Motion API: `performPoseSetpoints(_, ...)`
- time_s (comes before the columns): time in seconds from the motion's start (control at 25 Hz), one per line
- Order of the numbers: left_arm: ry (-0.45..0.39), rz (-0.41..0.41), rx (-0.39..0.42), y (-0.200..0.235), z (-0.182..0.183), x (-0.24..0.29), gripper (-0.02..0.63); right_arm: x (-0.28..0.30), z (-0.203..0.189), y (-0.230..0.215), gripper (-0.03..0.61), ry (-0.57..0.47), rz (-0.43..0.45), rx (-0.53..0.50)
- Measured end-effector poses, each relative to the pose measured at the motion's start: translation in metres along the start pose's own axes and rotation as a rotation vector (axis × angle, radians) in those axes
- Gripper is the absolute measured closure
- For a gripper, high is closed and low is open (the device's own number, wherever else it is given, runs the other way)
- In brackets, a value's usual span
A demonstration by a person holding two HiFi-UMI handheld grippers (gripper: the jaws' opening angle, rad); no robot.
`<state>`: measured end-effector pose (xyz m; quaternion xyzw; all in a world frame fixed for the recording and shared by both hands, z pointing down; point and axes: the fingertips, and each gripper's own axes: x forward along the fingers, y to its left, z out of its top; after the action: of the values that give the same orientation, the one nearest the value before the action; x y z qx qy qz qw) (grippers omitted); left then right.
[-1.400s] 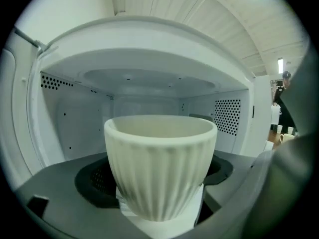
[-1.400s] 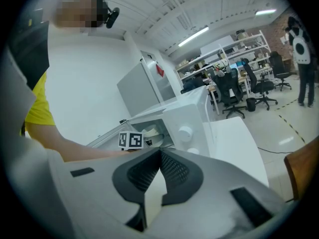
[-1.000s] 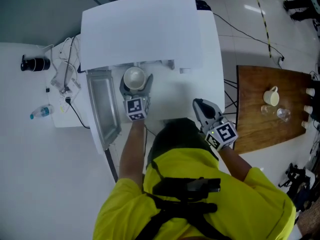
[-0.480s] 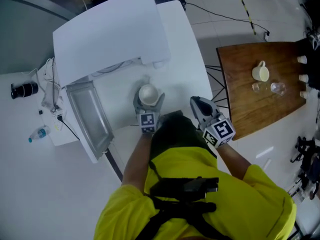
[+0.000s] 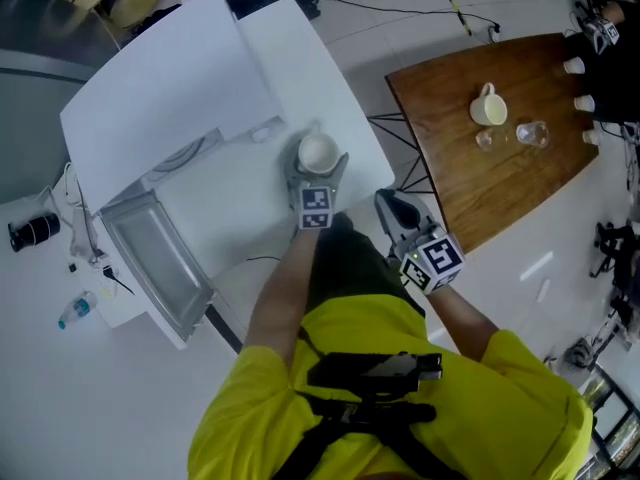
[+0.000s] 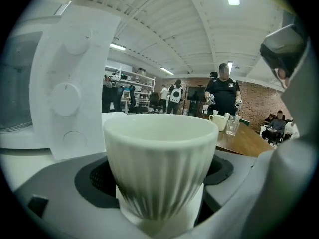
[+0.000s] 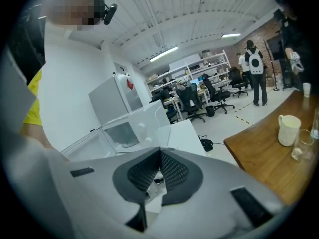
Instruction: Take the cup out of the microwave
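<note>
Currently the cup [image 5: 318, 152] is gripped between the widely spread fingers [image 6: 293, 176] of the left gripper [image 5: 318, 168], outside the microwave [image 5: 150, 98], near the right edge of the white surface [image 5: 335, 83]; the right gripper [image 7: 158, 171] has its fingers pressed together, empty.

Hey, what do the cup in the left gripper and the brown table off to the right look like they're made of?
Cup: probably glazed ceramic. It is off-white, with vertical ribs and a thick, smooth rim, though matte plastic can't be ruled out.
Table: wood or wood veneer. The top is warm brown with a soft sheen; solid or laminate can't be told from here.
</note>
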<state>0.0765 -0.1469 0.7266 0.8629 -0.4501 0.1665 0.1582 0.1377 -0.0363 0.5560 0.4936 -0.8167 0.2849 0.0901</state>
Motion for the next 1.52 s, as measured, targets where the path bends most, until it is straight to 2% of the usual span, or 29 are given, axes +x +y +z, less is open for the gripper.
performPoseSetpoints(0.2,0.010,0.005,0.064,-0.002,0.001,0.013,0.141,-0.011,0.000,-0.009,0.574,-0.008,-0.037,0.012)
performPoseSetpoints(0.36,0.017,-0.004,0.060,-0.002,-0.006,0.005,0.138,-0.010,0.005,-0.003,0.574,-0.018,-0.032,0.011)
performPoseSetpoints(0.52,0.038,0.003,0.039,-0.002,-0.018,-0.027,0.134,-0.005,0.012,0.007,0.574,-0.021,-0.016,-0.001)
performPoseSetpoints(0.64,0.041,-0.011,0.052,-0.003,-0.018,-0.070,0.133,0.001,0.021,0.019,0.574,-0.025,0.008,-0.016)
performPoseSetpoints(0.68,0.031,-0.015,0.060,-0.002,-0.011,-0.090,0.137,0.003,0.026,0.025,0.574,-0.030,0.019,-0.024)
performPoseSetpoints(0.72,0.011,-0.010,0.055,0.002,0.000,-0.111,0.172,0.005,0.032,0.030,0.574,-0.037,0.031,-0.033)
performPoseSetpoints(0.84,-0.105,0.045,-0.053,0.030,0.051,-0.175,0.369,0.013,0.055,0.049,0.574,-0.062,0.072,-0.068)
performPoseSetpoints(0.92,-0.168,0.097,-0.096,0.053,0.089,-0.214,0.452,0.018,0.073,0.064,0.574,-0.083,0.100,-0.096)
performPoseSetpoints(0.96,-0.174,0.130,-0.103,0.066,0.106,-0.232,0.494,0.021,0.083,0.073,0.574,-0.097,0.116,-0.112)
performPoseSetpoints(1.08,-0.162,0.241,-0.134,0.105,0.149,-0.280,0.510,0.026,0.116,0.102,0.574,-0.150,0.178,-0.161)
performPoseSetpoints(1.16,-0.200,0.292,-0.185,0.126,0.178,-0.316,0.574,0.025,0.138,0.120,0.574,-0.183,0.220,-0.185)
performPoseSetpoints(1.24,-0.248,0.333,-0.212,0.138,0.206,-0.349,0.574,0.021,0.158,0.135,0.574,-0.213,0.256,-0.221)
performPoseSetpoints(1.28,-0.273,0.356,-0.213,0.141,0.219,-0.365,0.575,0.019,0.168,0.141,0.574,-0.227,0.270,-0.240)
performPoseSetpoints(1.32,-0.298,0.376,-0.208,0.141,0.230,-0.379,0.610,0.016,0.177,0.146,0.574,-0.243,0.281,-0.257)
performPoseSetpoints(1.4,-0.331,0.397,-0.197,0.137,0.247,-0.402,0.612,0.007,0.192,0.150,0.574,-0.272,0.293,-0.275)
performPoseSetpoints(1.52,-0.340,0.418,-0.190,0.129,0.259,-0.421,0.612,-0.011,0.208,0.149,0.575,-0.296,0.289,-0.300)
